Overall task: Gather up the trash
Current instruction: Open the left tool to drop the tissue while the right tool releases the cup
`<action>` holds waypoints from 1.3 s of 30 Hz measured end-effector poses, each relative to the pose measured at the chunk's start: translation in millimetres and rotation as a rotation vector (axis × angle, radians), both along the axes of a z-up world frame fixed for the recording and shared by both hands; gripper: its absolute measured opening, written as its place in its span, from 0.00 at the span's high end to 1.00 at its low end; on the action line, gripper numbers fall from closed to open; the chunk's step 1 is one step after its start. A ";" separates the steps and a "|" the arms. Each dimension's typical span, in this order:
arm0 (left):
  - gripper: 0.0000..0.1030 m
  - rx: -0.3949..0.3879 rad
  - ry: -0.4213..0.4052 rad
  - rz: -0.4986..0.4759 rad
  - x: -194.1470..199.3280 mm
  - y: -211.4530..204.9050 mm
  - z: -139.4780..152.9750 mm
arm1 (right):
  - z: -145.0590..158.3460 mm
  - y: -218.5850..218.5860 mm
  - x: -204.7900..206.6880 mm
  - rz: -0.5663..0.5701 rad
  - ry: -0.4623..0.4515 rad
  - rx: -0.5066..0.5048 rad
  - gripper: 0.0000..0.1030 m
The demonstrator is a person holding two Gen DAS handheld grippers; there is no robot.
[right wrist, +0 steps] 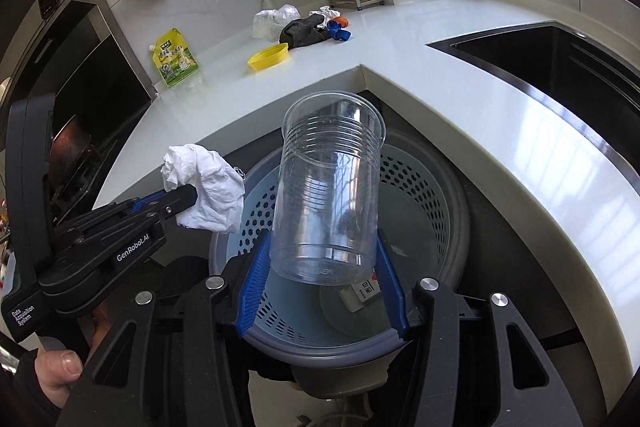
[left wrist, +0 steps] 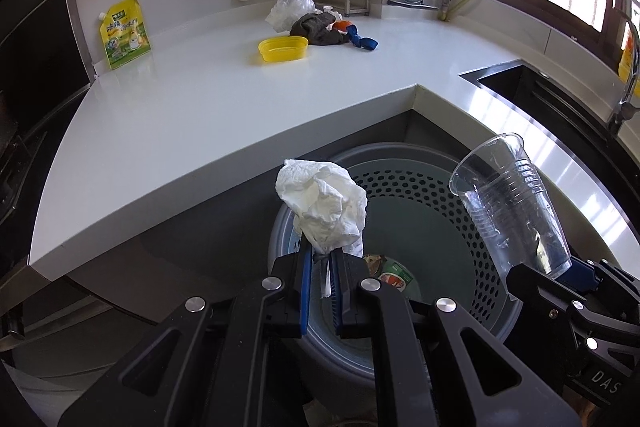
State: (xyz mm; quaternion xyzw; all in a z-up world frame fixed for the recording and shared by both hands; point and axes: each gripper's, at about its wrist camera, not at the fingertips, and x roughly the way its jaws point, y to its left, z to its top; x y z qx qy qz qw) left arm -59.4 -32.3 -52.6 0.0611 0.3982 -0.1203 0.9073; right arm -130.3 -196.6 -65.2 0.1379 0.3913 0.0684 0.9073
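Note:
My left gripper [left wrist: 323,259] is shut on a crumpled white paper towel [left wrist: 324,203] and holds it above the left rim of a grey perforated trash bin [left wrist: 460,211]. The towel also shows in the right wrist view [right wrist: 208,187]. My right gripper [right wrist: 324,267] is shut on the base of a clear plastic cup [right wrist: 330,195], mouth pointing away, above the same bin [right wrist: 432,203]. The cup shows in the left wrist view [left wrist: 508,203] too. Packaging scraps [left wrist: 394,277] lie on the bin floor.
The white L-shaped counter [left wrist: 200,107] wraps around the bin. On it stand a yellow refill pouch [left wrist: 124,33], a yellow dish [left wrist: 283,50], a plastic bag [left wrist: 290,9] and a dark cloth [left wrist: 320,31]. A black sink [left wrist: 560,99] is at right.

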 end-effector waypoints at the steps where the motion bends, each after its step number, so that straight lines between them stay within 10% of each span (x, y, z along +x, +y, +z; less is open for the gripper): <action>1: 0.91 0.001 0.002 0.000 -0.1 -0.6 -0.7 | -0.7 -0.4 -0.6 0.000 0.001 0.003 0.53; 39: 0.89 0.000 0.146 -0.028 11.2 -12.6 -44.1 | -40.5 -4.6 15.6 -0.002 0.122 -0.009 0.52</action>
